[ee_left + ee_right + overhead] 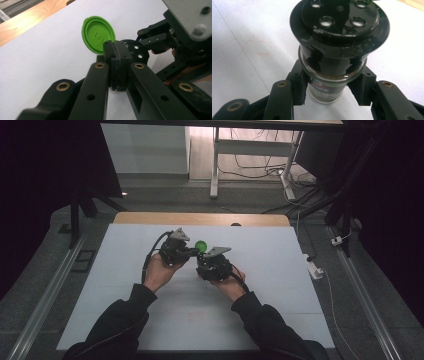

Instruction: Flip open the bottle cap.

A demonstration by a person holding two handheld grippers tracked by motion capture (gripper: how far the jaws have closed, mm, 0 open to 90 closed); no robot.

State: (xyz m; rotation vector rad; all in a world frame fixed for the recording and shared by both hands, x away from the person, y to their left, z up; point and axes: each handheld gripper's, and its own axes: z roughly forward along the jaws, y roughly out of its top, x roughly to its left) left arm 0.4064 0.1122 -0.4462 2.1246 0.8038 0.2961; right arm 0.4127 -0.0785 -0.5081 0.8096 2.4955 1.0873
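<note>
Green, the round cap is sitting pinched by its edge in the left claw, held above the white counter. Just beside it, the right claw is gripping a glass spice jar below its black perforated top, both claws meeting mid-counter.

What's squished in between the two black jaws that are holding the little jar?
The glass spice jar sits between the right gripper's jaws, clamped just under its black shaker top; the right gripper view shows it.
</note>
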